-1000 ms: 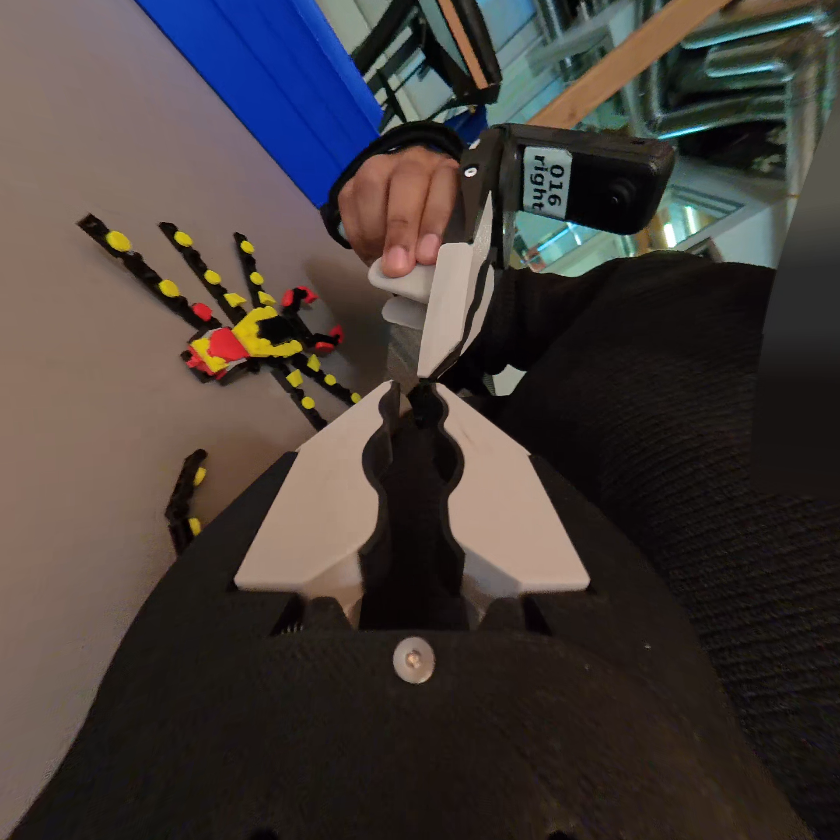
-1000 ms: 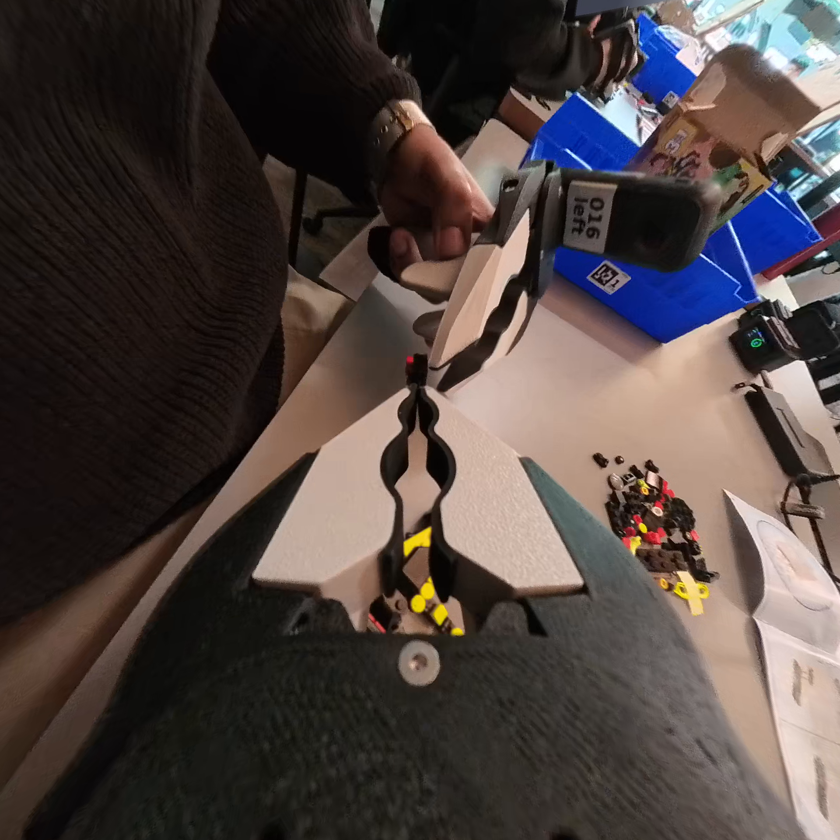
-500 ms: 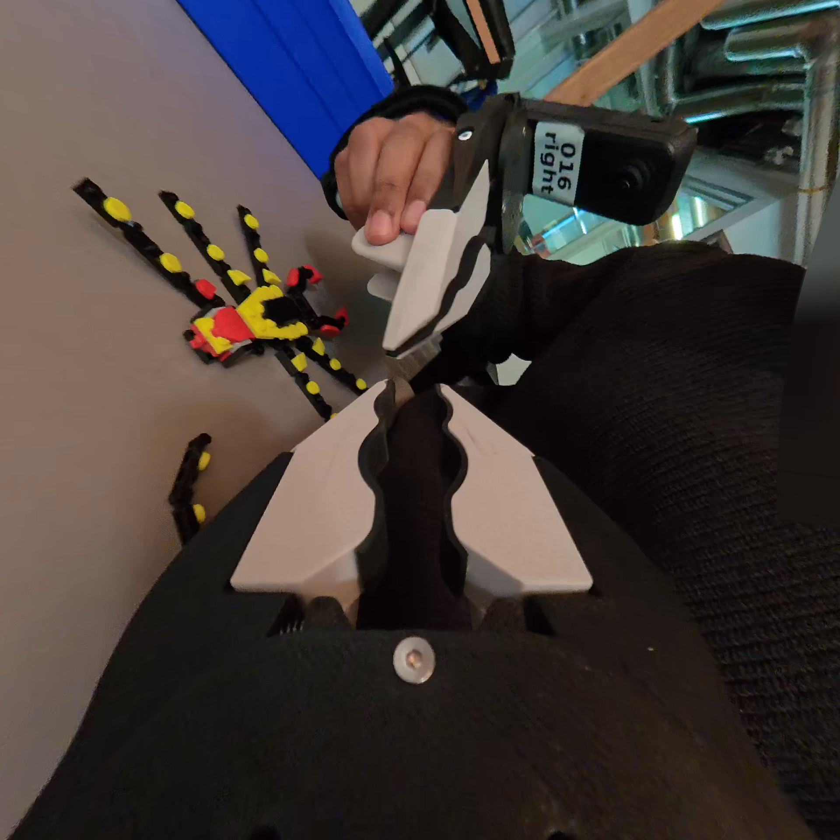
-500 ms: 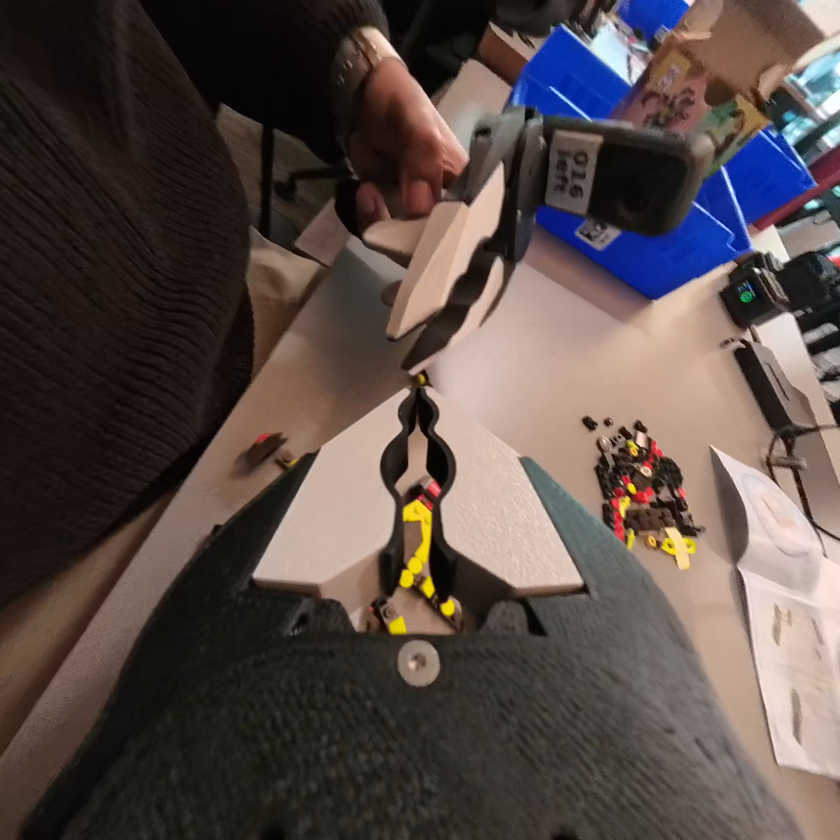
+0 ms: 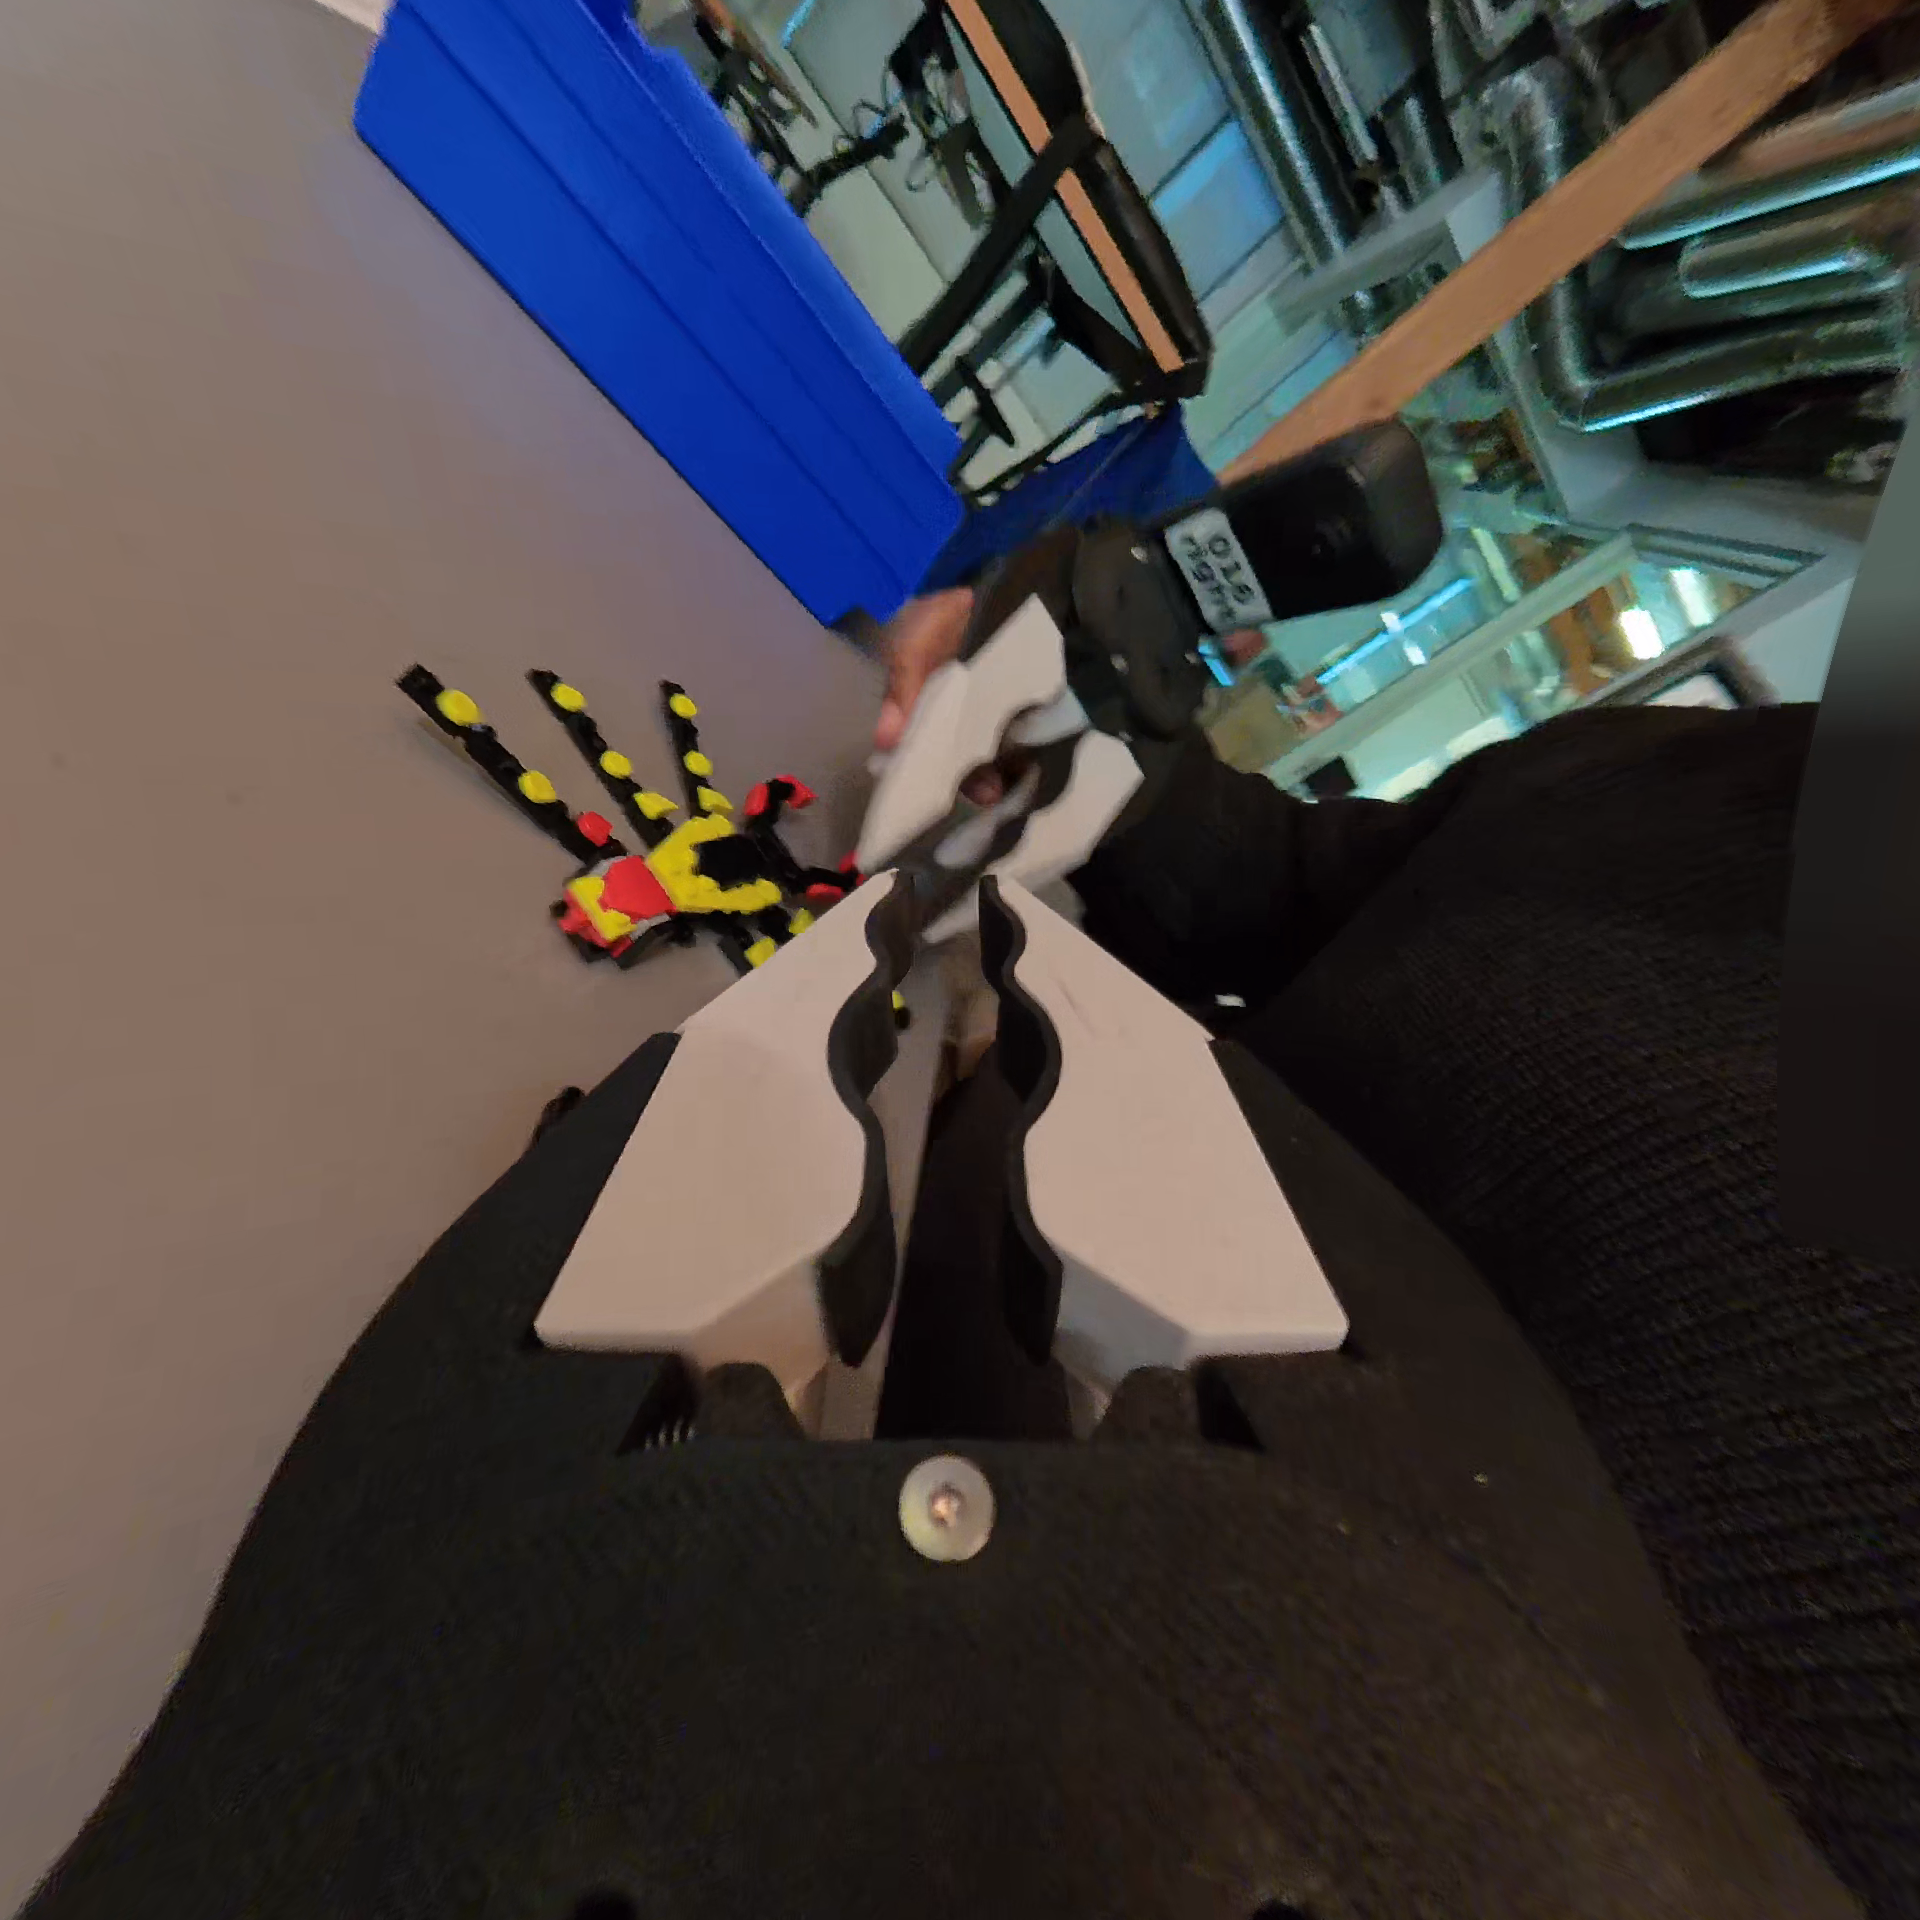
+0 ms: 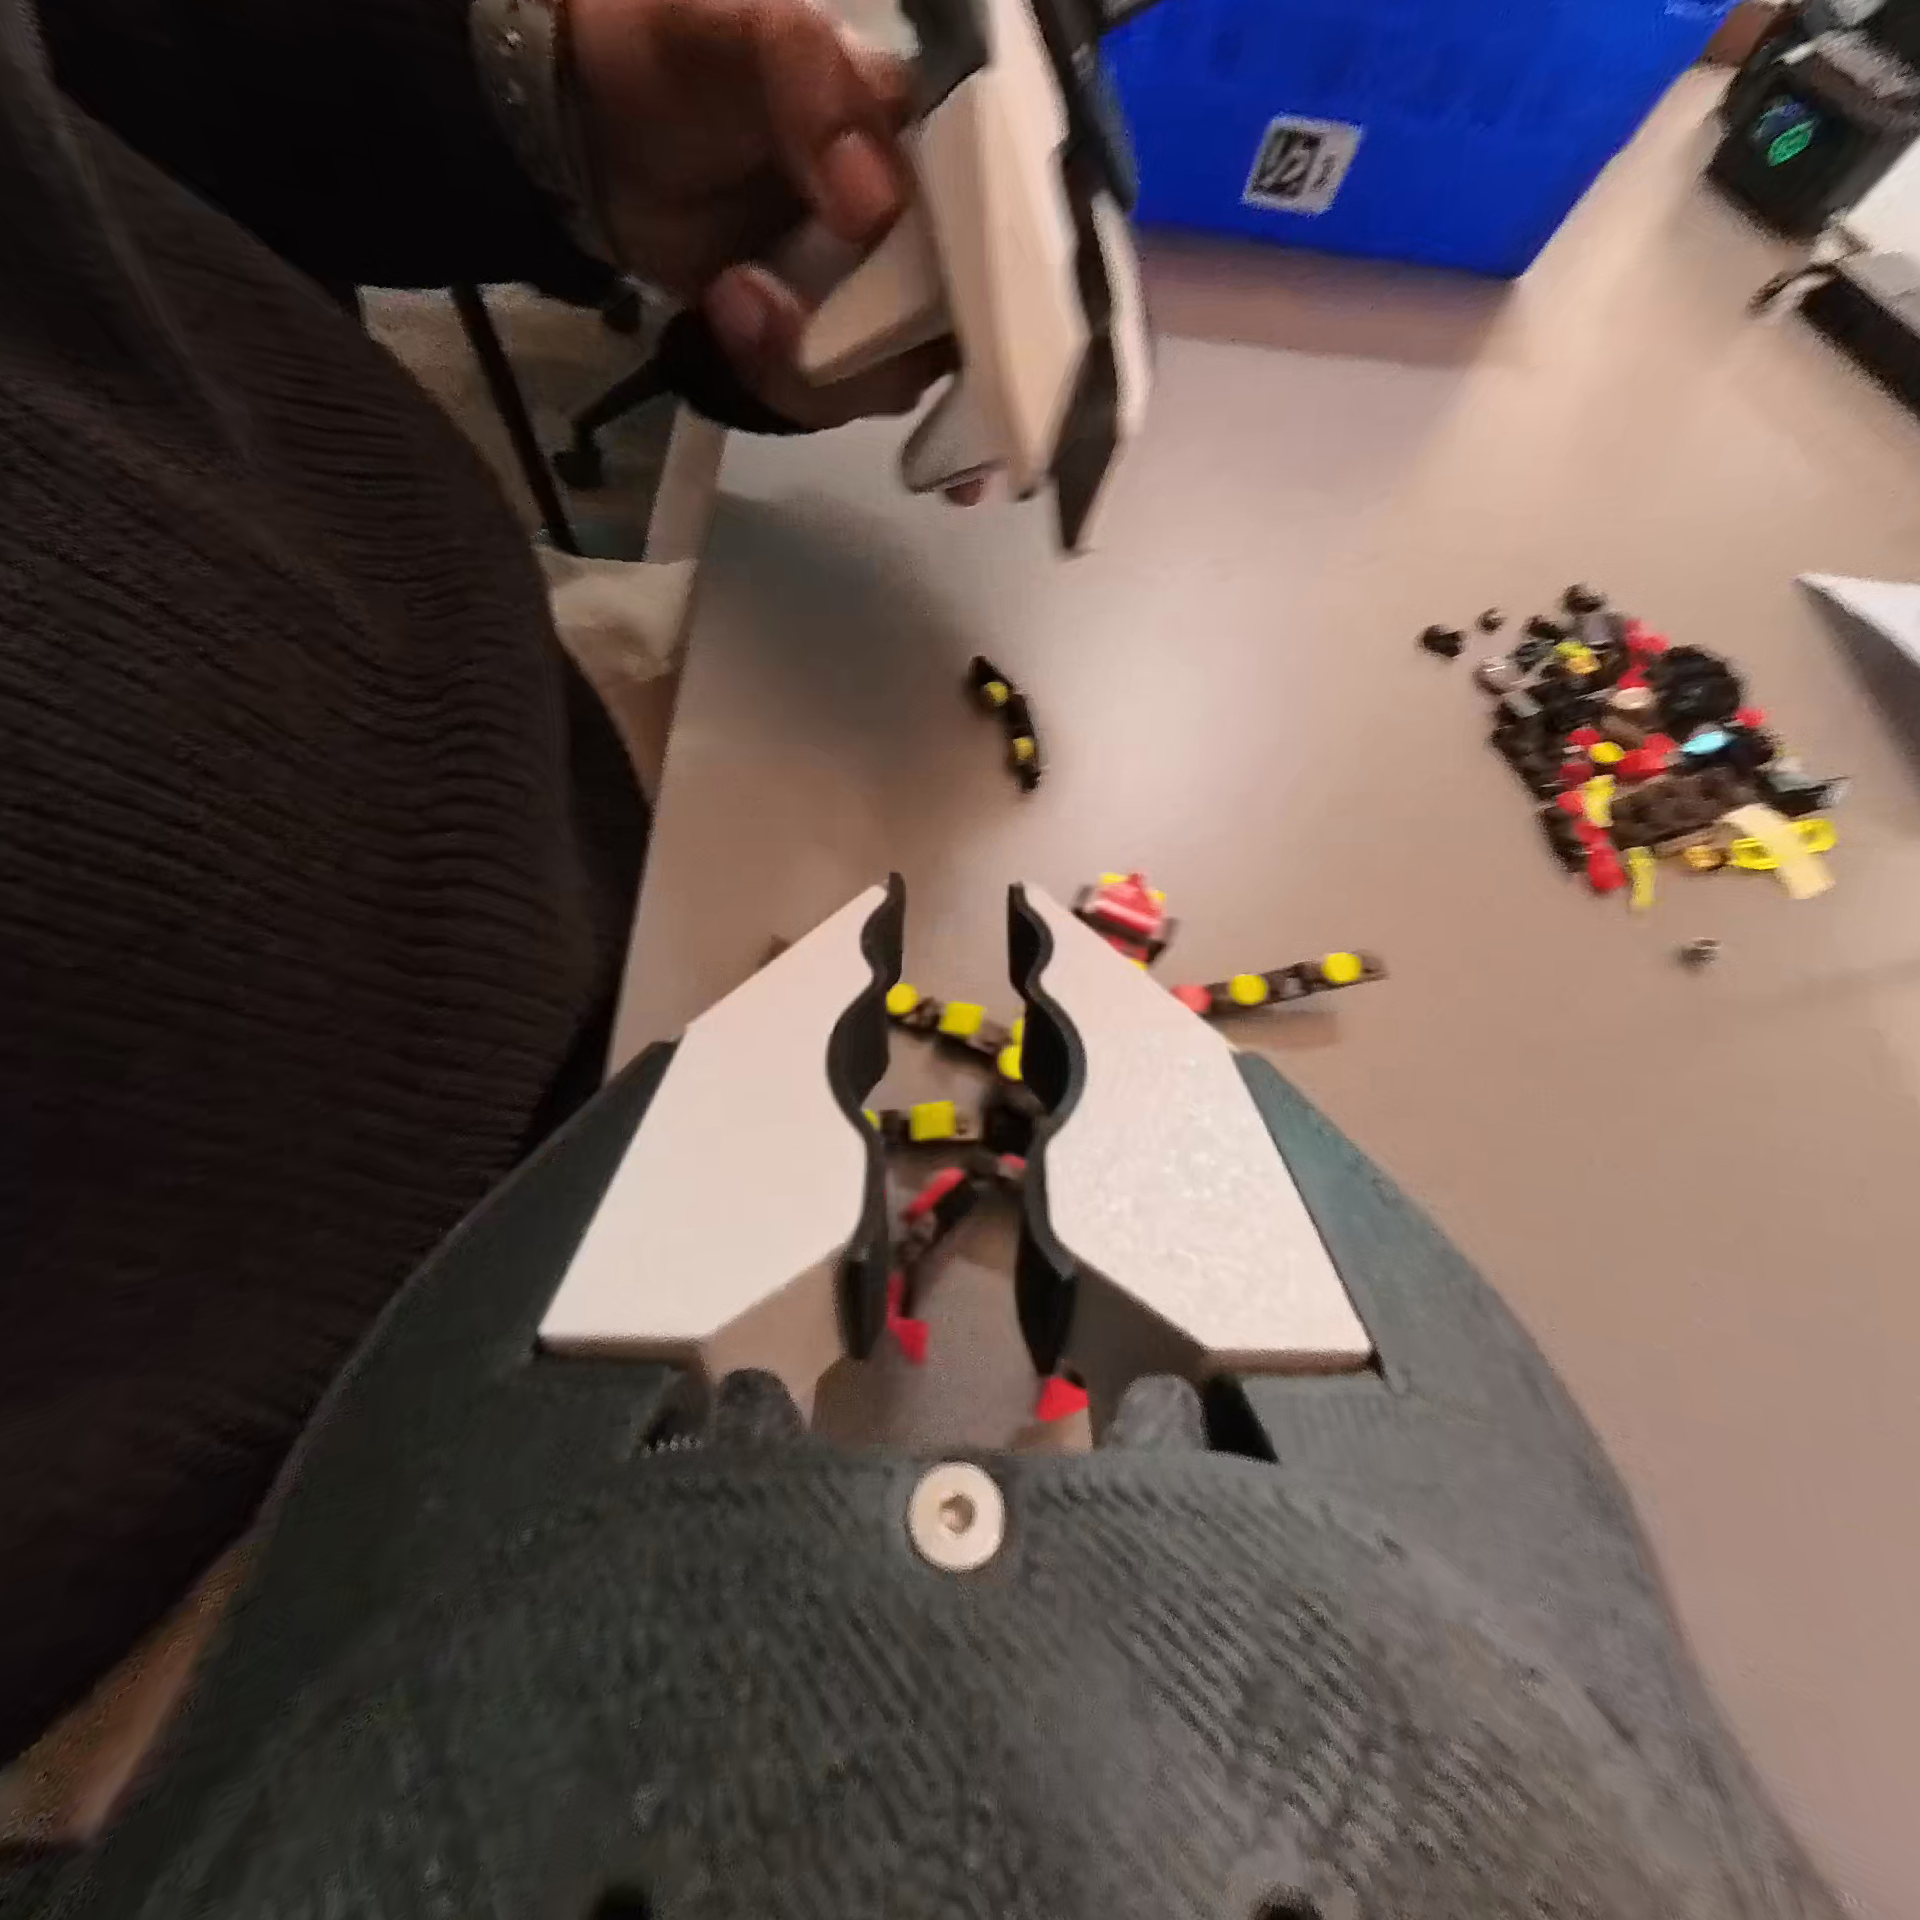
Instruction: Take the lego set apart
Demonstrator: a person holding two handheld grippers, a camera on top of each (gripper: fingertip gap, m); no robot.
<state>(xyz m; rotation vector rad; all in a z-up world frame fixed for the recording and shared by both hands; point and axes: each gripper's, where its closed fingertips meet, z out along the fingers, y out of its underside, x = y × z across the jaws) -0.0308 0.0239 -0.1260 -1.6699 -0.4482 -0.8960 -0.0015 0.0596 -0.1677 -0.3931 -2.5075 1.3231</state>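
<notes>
A: We hold the left gripper (image 5: 940,894) tilted above the worktop (image 5: 260,520), its fingers a narrow gap apart with nothing between them.

B: And our right gripper (image 6: 954,902) hovers over the lego spider (image 6: 1039,1049), fingers likewise narrowly parted and empty. The model's black legs with yellow studs and its red claws show through the gap, lying flat on the worktop.

A: From the left wrist view the spider (image 5: 675,831) lies just beyond our fingers, legs fanned away from us, with the right gripper's tips nearly meeting ours above it.

B: A hand (image 6: 727,177) grips the left gripper high in the right wrist view. A loose leg segment (image 6: 1006,719) lies apart from the model, beyond it.

A: Farther right sits a pile of loose pieces (image 6: 1642,748), well apart from the spider. A dark knitted sleeve (image 6: 260,727) fills the left of that view.

B: The worktop is plain grey-beige. A blue bin (image 5: 665,312) stands along its far side, and shelving and ducting fill the room behind.
</notes>
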